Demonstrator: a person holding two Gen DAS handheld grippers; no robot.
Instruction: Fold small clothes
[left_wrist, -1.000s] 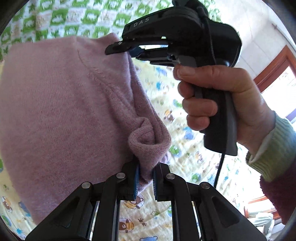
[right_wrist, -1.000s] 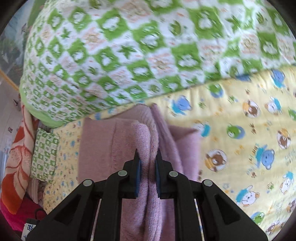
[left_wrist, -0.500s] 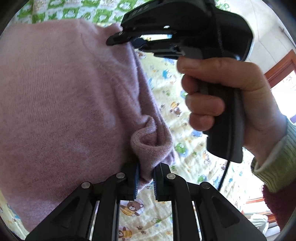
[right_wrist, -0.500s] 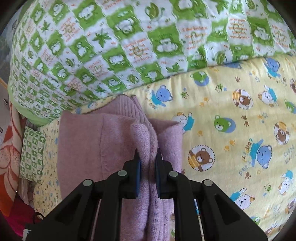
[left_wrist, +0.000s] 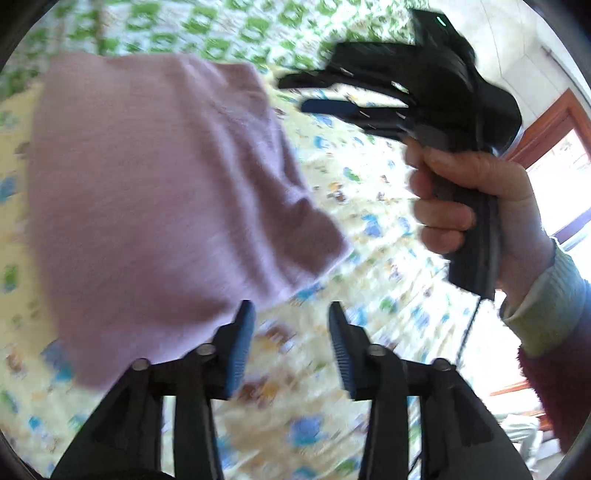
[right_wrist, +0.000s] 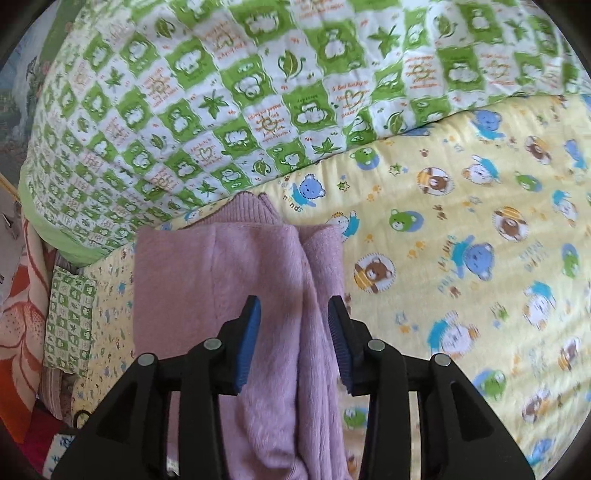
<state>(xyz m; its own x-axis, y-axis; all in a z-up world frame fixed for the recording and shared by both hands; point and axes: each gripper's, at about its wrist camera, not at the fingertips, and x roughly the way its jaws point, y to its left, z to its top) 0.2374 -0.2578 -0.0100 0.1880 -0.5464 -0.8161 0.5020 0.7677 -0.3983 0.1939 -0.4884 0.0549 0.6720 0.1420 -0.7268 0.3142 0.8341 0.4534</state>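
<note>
A small pink knit garment (left_wrist: 155, 206) lies folded on the yellow cartoon-print sheet (left_wrist: 369, 236). My left gripper (left_wrist: 291, 336) is open and empty, its jaws just off the garment's near right edge. In the left wrist view the right gripper (left_wrist: 295, 94) hovers open past the garment's far right corner, held by a hand. In the right wrist view the right gripper (right_wrist: 293, 332) is open over the garment (right_wrist: 229, 288), whose folded edge and ribbed collar lie ahead of the jaws.
A green-and-white checked quilt (right_wrist: 258, 92) is bunched along the far side of the bed. An orange floral cloth (right_wrist: 18, 314) and a small checked pillow (right_wrist: 70, 321) lie at the left. A wood-framed window (left_wrist: 554, 147) is at the right.
Both grippers have opened and let go of the pink garment. It has dropped flat onto the sheet. The right gripper has drawn away from its corner.
</note>
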